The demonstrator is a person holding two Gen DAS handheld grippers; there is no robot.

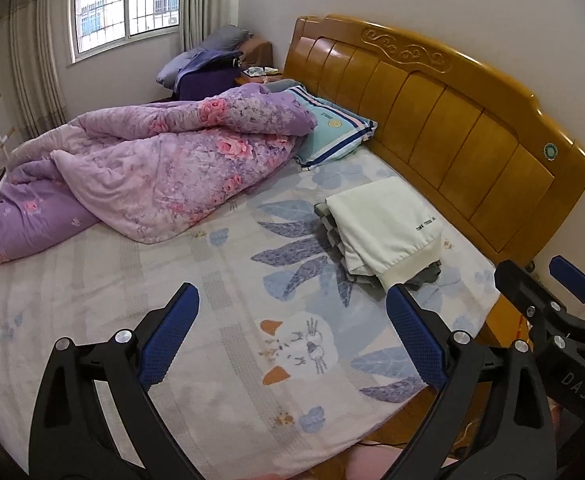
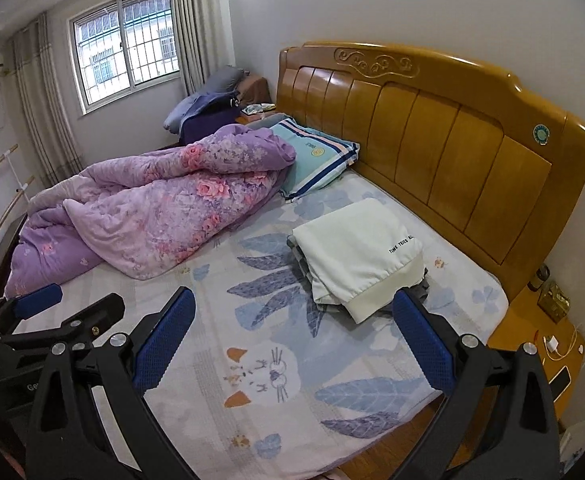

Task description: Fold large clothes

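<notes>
A folded cream garment (image 1: 384,222) (image 2: 358,254) lies on top of a folded grey one (image 1: 334,236) on the bed, close to the wooden headboard. My left gripper (image 1: 292,334) hovers open above the patterned sheet, with nothing between its blue pads. My right gripper (image 2: 294,338) is also open and empty, a little short of the pile. In the left wrist view the right gripper (image 1: 548,280) shows at the right edge. The left gripper (image 2: 72,300) shows at the left edge of the right wrist view.
A crumpled purple floral quilt (image 1: 152,168) (image 2: 160,216) fills the far left of the bed (image 1: 140,300), beside a teal striped pillow (image 1: 332,132). The headboard (image 1: 444,120) runs along the right. A bedside table (image 2: 540,336) with cables stands past the bed's corner.
</notes>
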